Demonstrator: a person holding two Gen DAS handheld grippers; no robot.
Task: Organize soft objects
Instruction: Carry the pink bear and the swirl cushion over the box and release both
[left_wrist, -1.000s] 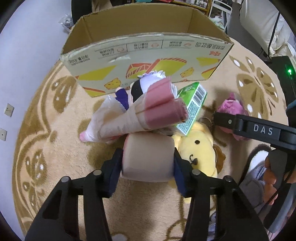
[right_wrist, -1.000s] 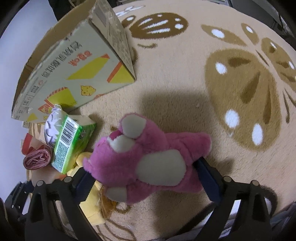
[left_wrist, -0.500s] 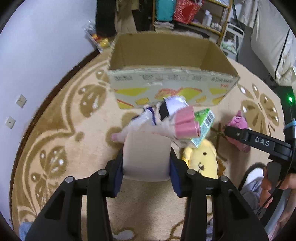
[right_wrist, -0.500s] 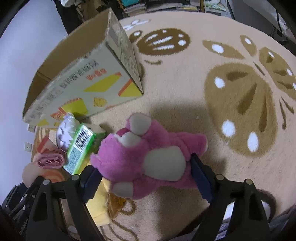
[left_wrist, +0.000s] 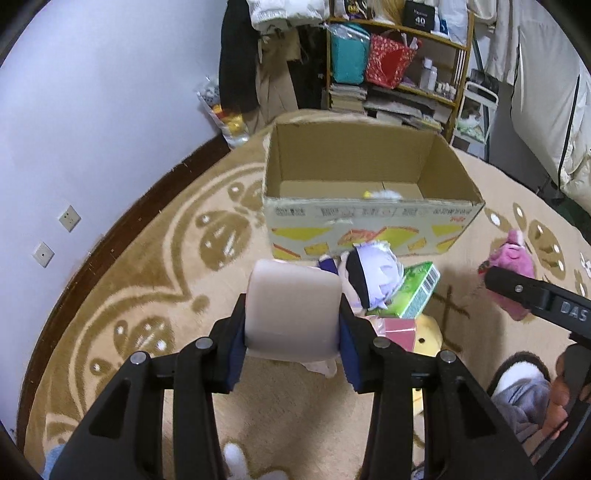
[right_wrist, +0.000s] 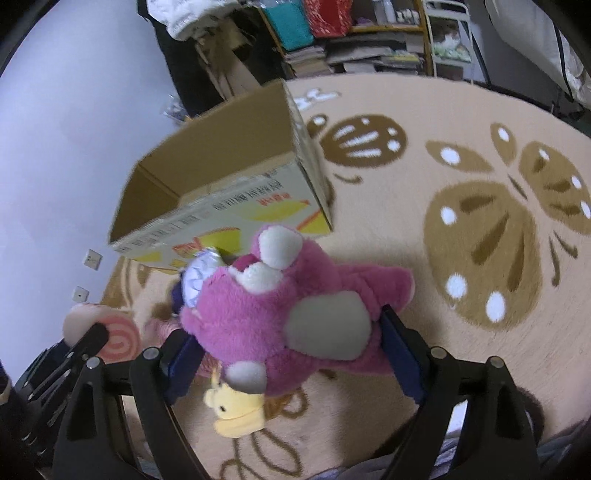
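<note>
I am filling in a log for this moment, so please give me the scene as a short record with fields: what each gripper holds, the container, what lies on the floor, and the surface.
left gripper: shut on pink swiss roll plush
right gripper: shut on pink bear plush
container: open cardboard box, nearly empty, a small yellow and white item inside
on the floor: white-haired doll, green carton, yellow plush
surface: beige rug with brown pattern

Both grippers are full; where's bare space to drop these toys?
The box is nearly bare inside. Rug left of the box and rug right of the pink plush are bare. Crowded: the doll and green carton before the box.
</note>
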